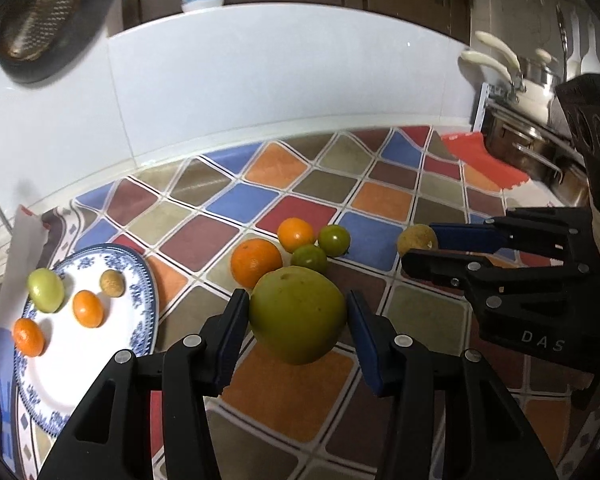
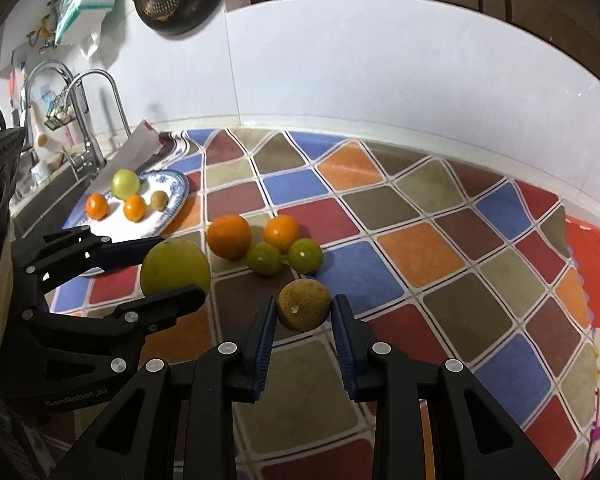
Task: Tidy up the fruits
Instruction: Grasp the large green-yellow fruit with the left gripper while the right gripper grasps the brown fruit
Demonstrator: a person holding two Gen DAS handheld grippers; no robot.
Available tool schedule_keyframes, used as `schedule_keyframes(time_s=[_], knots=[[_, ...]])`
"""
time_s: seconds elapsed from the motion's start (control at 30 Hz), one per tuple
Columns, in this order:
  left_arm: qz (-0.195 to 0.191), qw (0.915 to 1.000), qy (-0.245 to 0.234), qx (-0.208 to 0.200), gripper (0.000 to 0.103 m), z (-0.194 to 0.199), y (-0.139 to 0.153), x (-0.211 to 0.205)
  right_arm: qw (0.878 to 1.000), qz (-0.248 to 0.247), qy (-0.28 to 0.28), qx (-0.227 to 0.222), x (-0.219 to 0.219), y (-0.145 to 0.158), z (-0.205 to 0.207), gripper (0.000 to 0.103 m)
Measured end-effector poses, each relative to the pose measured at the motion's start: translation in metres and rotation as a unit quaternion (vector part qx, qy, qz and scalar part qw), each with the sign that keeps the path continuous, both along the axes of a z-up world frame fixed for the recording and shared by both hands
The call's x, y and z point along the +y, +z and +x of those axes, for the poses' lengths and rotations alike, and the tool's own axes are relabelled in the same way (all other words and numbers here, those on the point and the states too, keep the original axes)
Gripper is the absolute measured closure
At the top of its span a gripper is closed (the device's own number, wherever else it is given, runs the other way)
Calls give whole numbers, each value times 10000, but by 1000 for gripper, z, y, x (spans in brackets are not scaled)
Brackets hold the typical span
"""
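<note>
My left gripper (image 1: pixel 296 320) is shut on a large green fruit (image 1: pixel 296 314), held just above the chequered cloth (image 1: pixel 284 404); the same gripper (image 2: pixel 176 270) and fruit (image 2: pixel 176 266) show at the left of the right wrist view. My right gripper (image 2: pixel 304 312) is shut on a small brown-yellow fruit (image 2: pixel 304 304), which also shows at the right of the left wrist view (image 1: pixel 417 239). Two oranges (image 2: pixel 229 236) (image 2: pixel 282 233) and two small green fruits (image 2: pixel 265 258) (image 2: pixel 305 255) lie together on the cloth. A blue-and-white plate (image 1: pixel 100 352) at the left holds several small fruits.
A sink with two taps (image 2: pixel 88 120) lies beyond the plate on the left. Pots (image 1: pixel 532 92) stand on a stove at the right, with a red mat (image 1: pixel 480 160) in front of them. A white tiled wall (image 1: pixel 280 80) closes the back of the counter.
</note>
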State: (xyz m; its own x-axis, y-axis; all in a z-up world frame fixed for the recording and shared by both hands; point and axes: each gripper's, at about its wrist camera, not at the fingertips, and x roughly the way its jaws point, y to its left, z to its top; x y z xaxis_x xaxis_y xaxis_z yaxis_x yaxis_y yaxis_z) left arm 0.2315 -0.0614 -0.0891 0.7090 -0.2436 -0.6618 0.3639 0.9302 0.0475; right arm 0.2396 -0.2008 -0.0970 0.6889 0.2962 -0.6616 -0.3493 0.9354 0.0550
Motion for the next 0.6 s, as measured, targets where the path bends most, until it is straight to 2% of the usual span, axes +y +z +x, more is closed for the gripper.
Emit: schedule_keyframes(time_s=[0.6], knots=[[-419,9965,363,-623,54,-65,52,55,9978,291,0,-594,37,50,-64,73]])
